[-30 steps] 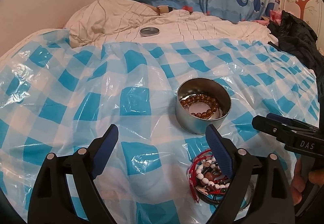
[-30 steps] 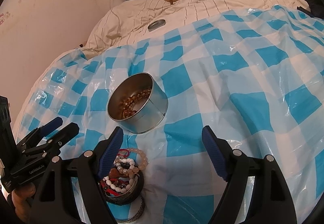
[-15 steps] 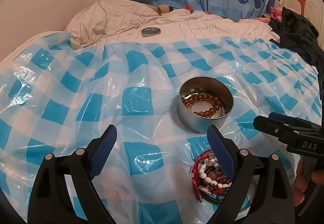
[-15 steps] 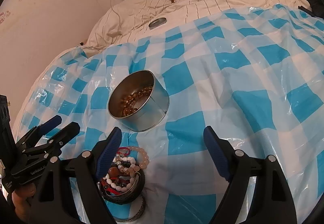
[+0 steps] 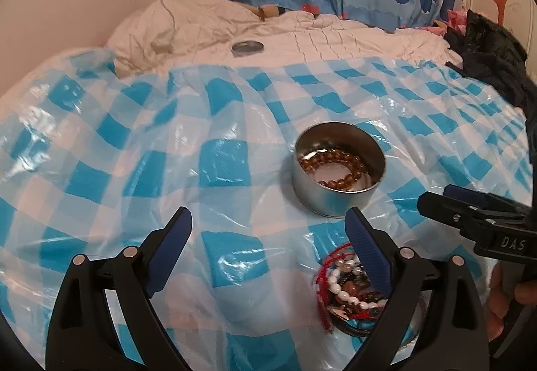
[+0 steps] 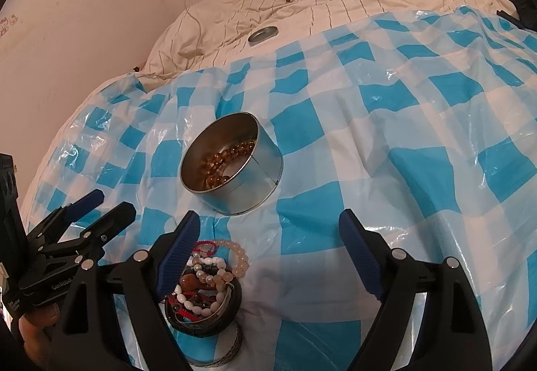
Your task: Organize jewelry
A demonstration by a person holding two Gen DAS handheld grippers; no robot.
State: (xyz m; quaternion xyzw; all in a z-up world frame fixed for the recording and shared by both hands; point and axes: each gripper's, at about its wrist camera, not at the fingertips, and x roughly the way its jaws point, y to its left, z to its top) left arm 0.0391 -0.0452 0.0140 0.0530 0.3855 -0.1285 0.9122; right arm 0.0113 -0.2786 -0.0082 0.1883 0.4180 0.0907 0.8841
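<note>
In the left wrist view, the left gripper's (image 5: 268, 236) right finger (image 5: 369, 257) covers part of the pile of bracelets (image 5: 345, 287) beneath it. In the right wrist view, the right gripper's (image 6: 268, 236) left finger (image 6: 178, 253) hides the pile's (image 6: 208, 283) near-left side. The amber beads (image 6: 225, 159) are half hidden behind the tin's (image 6: 255, 176) wall there.

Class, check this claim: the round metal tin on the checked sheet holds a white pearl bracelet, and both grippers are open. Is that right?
Not quite. The tin holds an amber-brown bead bracelet, not white pearls; the left wrist view shows it clearly. The white beads lie in the pile outside the tin. The left gripper and right gripper are indeed open.
</note>
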